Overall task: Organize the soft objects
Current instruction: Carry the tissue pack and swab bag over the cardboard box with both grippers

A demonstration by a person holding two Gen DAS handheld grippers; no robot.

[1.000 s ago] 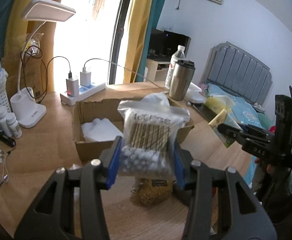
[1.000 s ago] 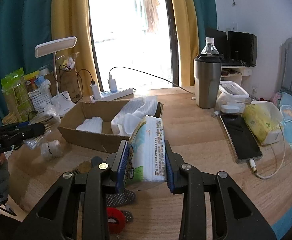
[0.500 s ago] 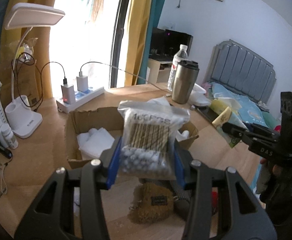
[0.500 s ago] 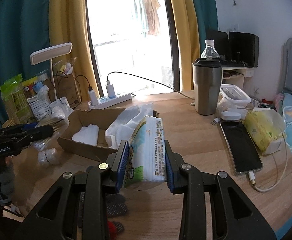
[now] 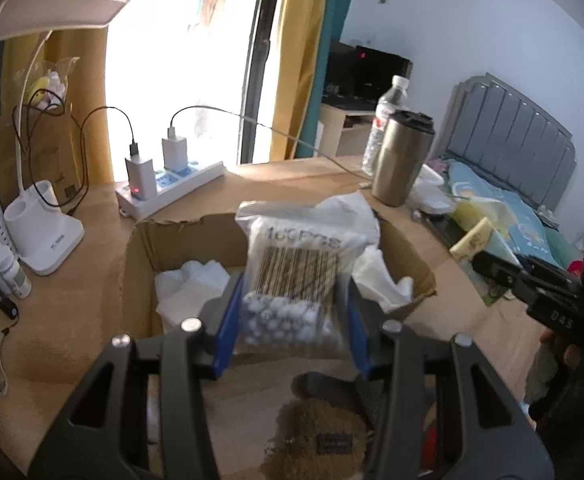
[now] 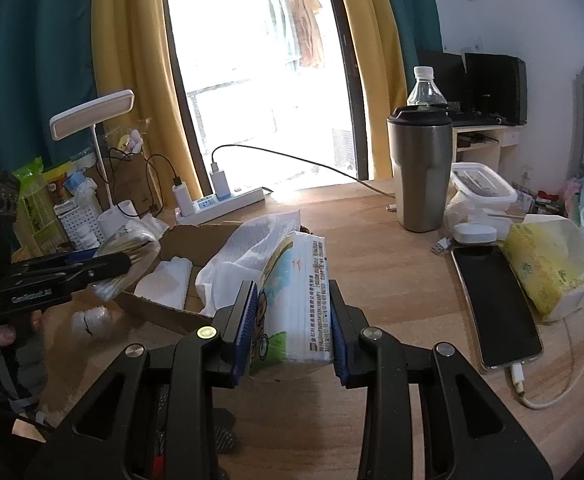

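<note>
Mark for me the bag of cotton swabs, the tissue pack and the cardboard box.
bag of cotton swabs [image 5: 296,276], left wrist view: on the swab sticks at mid bag.
tissue pack [image 6: 300,300], right wrist view: on its white printed front face.
cardboard box [image 5: 139,280], left wrist view: on its left wall.

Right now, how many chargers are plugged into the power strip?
2. A dark-cabled charger sits at the strip's near end, and a white-cabled one stands beside it, toward the window. No others show in either view.

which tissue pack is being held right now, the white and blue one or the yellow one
The white and blue tissue pack, clamped upright in the right tool. The yellow tissue pack lies on the table beside the phone, untouched.
</note>
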